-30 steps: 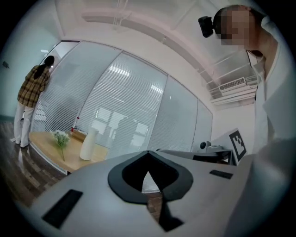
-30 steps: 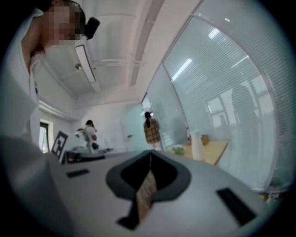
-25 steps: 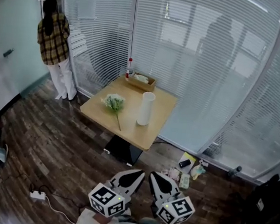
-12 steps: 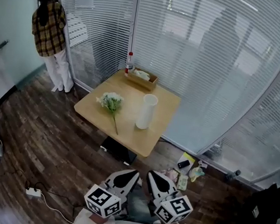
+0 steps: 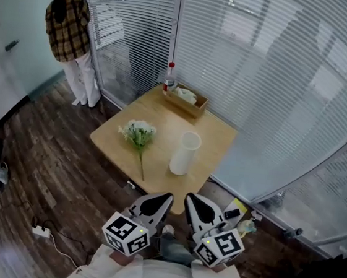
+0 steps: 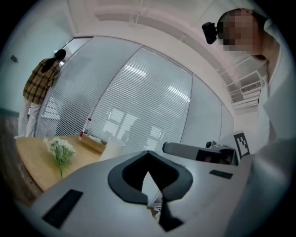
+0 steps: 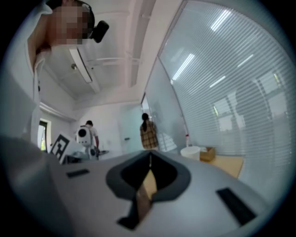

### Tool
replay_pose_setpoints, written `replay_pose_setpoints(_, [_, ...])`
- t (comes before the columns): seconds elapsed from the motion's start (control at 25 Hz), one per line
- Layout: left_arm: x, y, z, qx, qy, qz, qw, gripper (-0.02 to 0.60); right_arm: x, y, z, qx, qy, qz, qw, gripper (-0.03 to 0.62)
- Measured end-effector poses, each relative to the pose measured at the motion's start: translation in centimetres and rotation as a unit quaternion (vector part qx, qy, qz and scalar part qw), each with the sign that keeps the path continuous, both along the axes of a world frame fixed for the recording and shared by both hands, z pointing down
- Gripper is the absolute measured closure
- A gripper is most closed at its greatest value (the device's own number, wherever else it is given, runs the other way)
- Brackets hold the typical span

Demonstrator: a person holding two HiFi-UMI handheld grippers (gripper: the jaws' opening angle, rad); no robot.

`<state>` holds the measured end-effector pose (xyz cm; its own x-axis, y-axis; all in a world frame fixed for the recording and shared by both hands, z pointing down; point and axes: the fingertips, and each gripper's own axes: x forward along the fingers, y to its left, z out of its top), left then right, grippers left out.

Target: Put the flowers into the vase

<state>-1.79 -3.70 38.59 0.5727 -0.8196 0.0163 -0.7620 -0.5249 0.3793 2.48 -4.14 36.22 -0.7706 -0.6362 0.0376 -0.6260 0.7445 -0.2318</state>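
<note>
Hovering short of the tabletop (image 5: 214, 132), both tools are clenched on nothing: the left tool (image 5: 157, 203) has its jaws pressed together with only air ahead of them, and the right tool (image 5: 195, 207) shows its tips meeting the same way. Neither touches anything, and both sit just off the near corner.

Nothing of the task looks done yet. The flowers (image 5: 138, 134) lie flat on the wood toward the left corner, with the white blooms farther in and the thin stem running back toward the near-left edge. The vase (image 5: 185, 153) stands upright and apparently empty beside the near-right edge, a clear gap between it and the bunch.

Everything is left, by my reading: reach in, open a tool, take the stem, lift the bunch, tip it stem-down and lower it into the vase mouth.

Farther back, a shallow wooden box (image 5: 185, 99) rests along the far-right edge with a small bottle (image 5: 169, 76) at the far corner, and a person in a plaid shirt (image 5: 68, 22) stands beyond, by the blinds
</note>
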Motion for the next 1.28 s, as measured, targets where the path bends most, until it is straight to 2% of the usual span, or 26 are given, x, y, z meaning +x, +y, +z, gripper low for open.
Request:
replay_pose_setpoints(0.24, [-0.2,-6.3,0.0,-0.003,0.007,-0.034,0.9994,0.574,0.4,-5.6,-0.4,0.005,0.003,-0.039,0.999,0.582])
replay_pose_setpoints(0.44, [-0.1,-9.6,0.4,-0.010,0.008,-0.057,0.9983,0.573,0.7,-9.3,0.0,0.002,0.005,-0.061,0.998,0.582])
replay_pose_setpoints(0.76, [-2.3,-12.5,2.1,-0.040,0.018,-0.096,0.9944,0.573,-0.1,-11.3,0.9,-0.006,0.004,-0.090,0.996,0.582])
replay_pose_setpoints(0.92, [-3.2,-13.5,2.5,-0.049,0.007,-0.102,0.9936,0.572,-0.8,-11.7,1.1,0.005,0.014,-0.097,0.995,0.581])
replay_pose_setpoints(1.28, [-4.8,-14.1,3.8,-0.081,0.005,-0.083,0.9932,0.574,-4.0,-11.7,2.1,-0.017,0.024,-0.116,0.993,0.582])
